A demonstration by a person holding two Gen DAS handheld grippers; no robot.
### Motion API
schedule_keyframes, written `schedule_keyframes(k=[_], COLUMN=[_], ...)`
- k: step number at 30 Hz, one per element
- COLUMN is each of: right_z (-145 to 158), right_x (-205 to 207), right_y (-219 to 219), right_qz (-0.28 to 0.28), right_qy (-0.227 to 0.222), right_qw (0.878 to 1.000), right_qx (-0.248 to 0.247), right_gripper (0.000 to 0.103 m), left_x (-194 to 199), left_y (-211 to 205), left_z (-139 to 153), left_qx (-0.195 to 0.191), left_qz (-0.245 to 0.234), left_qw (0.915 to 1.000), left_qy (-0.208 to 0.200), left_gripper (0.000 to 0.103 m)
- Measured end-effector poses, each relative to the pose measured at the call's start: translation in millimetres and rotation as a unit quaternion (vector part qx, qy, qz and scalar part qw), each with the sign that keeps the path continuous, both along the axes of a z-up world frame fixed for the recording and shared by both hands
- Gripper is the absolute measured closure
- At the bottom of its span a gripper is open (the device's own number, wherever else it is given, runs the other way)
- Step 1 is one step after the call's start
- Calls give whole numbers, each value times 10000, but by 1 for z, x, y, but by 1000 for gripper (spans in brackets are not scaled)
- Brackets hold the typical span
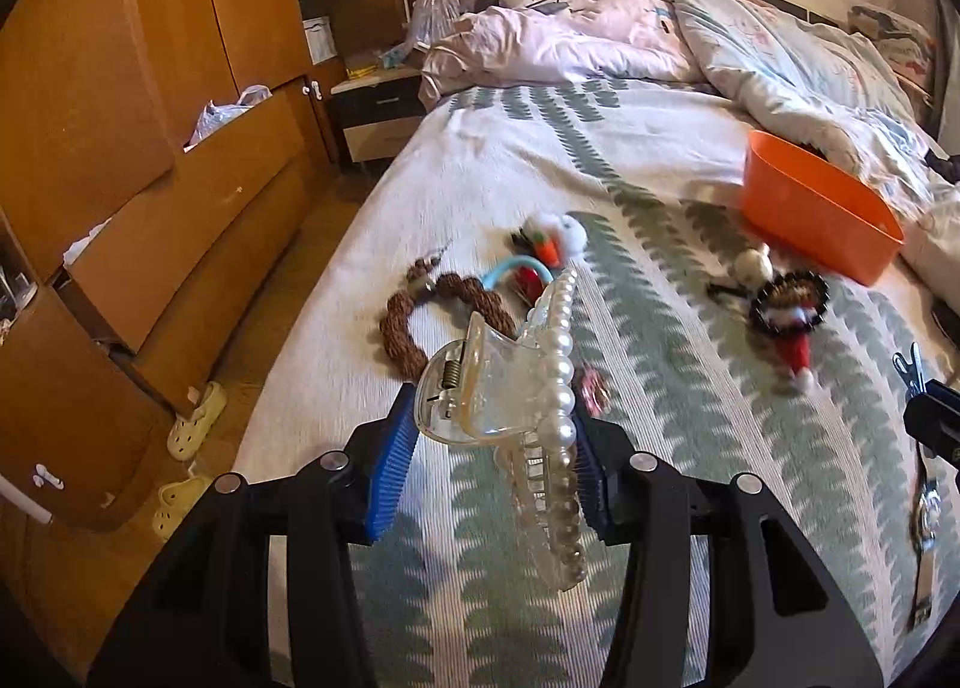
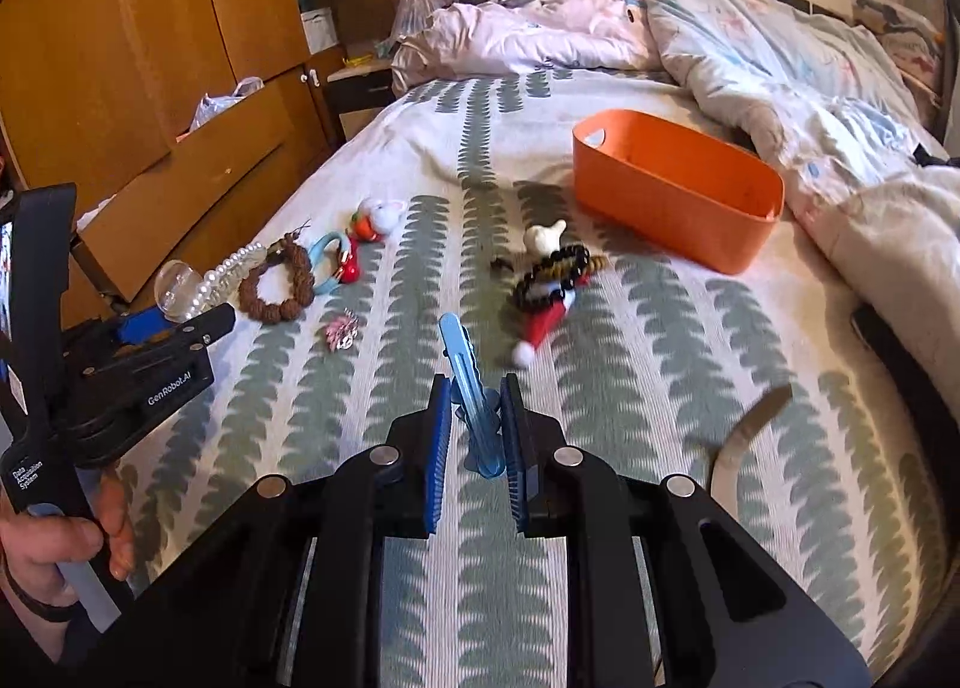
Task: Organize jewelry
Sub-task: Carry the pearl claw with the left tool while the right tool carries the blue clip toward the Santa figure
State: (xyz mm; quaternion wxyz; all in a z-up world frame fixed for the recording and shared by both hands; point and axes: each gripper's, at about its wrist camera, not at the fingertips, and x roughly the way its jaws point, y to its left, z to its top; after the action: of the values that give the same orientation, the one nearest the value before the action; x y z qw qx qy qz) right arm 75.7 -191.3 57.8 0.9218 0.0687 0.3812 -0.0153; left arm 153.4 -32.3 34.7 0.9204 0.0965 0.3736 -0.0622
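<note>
A: Holding check, left gripper [image 1: 492, 448]: blue pads clamped on a clear claw clip [image 1: 510, 394] trimmed with pearls, lifted above the bedspread [image 1: 690, 448].

B: Right gripper [image 2: 477, 436]: narrow, pinching a translucent blue hair clip [image 2: 471, 388], tip pointing away from the camera.

A: Loose items on the bedspread: brown bead bracelet [image 2: 277, 286], light-blue ring piece [image 2: 327, 262], small pink ornament [image 2: 341, 335], and a dark bead bracelet [image 2: 555, 274] lying on a Santa-hat clip [image 2: 540, 328].

B: Orange bin [image 2: 678, 196] stands beyond them, near the rumpled duvet [image 2: 780, 69]. Contents not visible.
</note>
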Motion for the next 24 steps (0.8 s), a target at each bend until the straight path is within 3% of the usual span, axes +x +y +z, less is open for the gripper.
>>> schedule_keyframes(k=[10,18,24], right_z=[1,-21,-39], right_x=[61,91,101], right_y=[-15,-31,-45], right_qz=[-92,-159,-190], right_qy=[-21,179,334], right_qw=[9996,9995,9992], right_qx=[-250,-203,-51], right_gripper=[85,85,85], left_x=[34,59,78], left_y=[6,-6,-9], left_z=[0,-6,-16], left_qx=[57,236,253], left_qz=[139,85,127], left_qw=[9999,9996,9996], left_qy=[-66,-144,36], left_gripper=[55,55,55])
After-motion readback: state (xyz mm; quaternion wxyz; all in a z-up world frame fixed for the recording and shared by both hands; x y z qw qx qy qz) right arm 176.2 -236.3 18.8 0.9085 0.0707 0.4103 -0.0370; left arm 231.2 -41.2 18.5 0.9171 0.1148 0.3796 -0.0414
